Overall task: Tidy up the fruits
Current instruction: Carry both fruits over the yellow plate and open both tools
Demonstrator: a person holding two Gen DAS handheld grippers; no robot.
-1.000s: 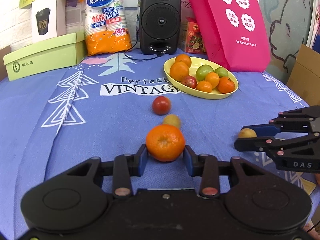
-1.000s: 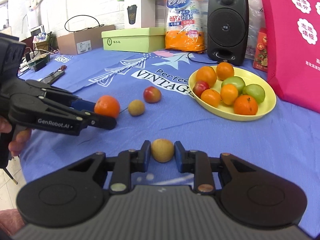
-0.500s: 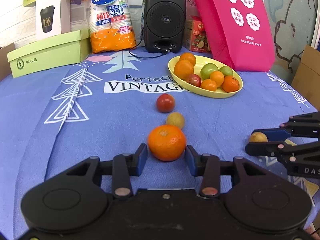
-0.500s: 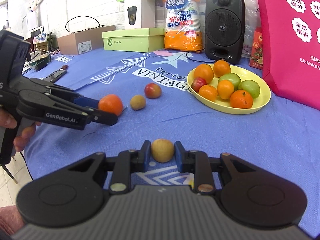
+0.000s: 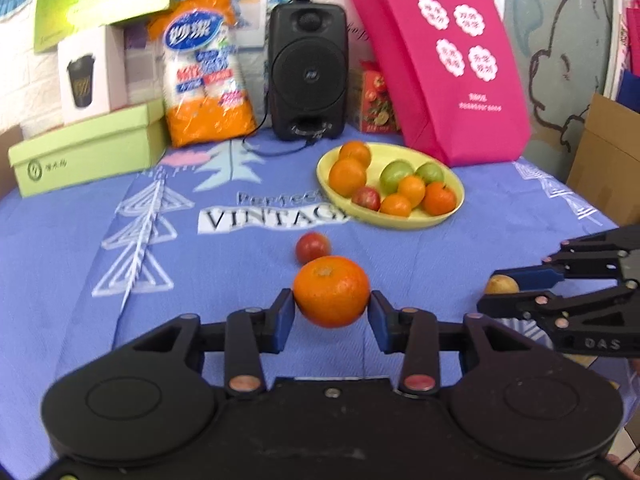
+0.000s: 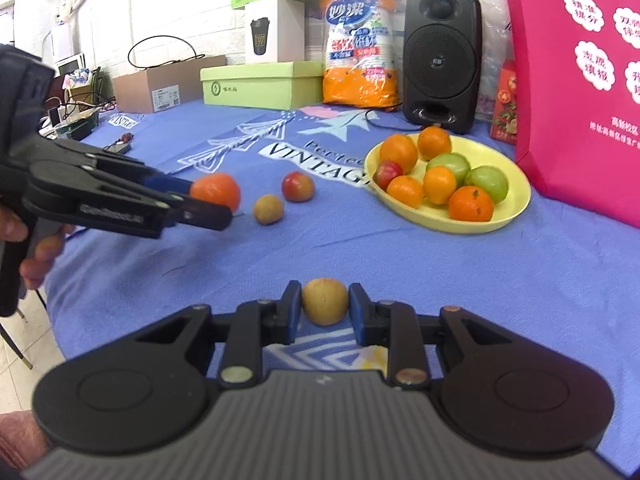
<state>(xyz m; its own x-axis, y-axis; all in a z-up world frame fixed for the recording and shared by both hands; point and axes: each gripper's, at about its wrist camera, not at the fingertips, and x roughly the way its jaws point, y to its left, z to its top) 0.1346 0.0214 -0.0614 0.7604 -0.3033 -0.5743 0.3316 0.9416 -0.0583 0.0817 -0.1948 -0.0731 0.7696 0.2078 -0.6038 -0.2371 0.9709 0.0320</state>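
Observation:
My left gripper [image 5: 331, 306] has its blue pads against both sides of an orange [image 5: 331, 291], and its jaws are closing on it. The orange hangs just above the blue cloth and hides a small brownish fruit [image 6: 269, 209] behind it. A red fruit [image 5: 313, 246] lies further back. My right gripper [image 6: 324, 309] is shut on a small yellow fruit [image 6: 324, 306] near the table's front. A yellow plate [image 5: 400, 224] at the back right holds several oranges, green fruits and a red one. In the right wrist view my left gripper [image 6: 216, 206] comes in from the left with the orange [image 6: 216, 190].
A black speaker [image 5: 307, 72], an orange bag of paper cups [image 5: 208, 76], a green box [image 5: 88, 148] and a pink bag [image 5: 444, 60] line the table's back. A cardboard box [image 5: 604, 168] stands off the right edge. A hand [image 6: 36, 252] holds the left gripper's handle.
The left pads loosened briefly, then closed on the orange again. The orange has risen slightly and now covers the small brownish fruit in the left wrist view. The right gripper keeps its fruit.

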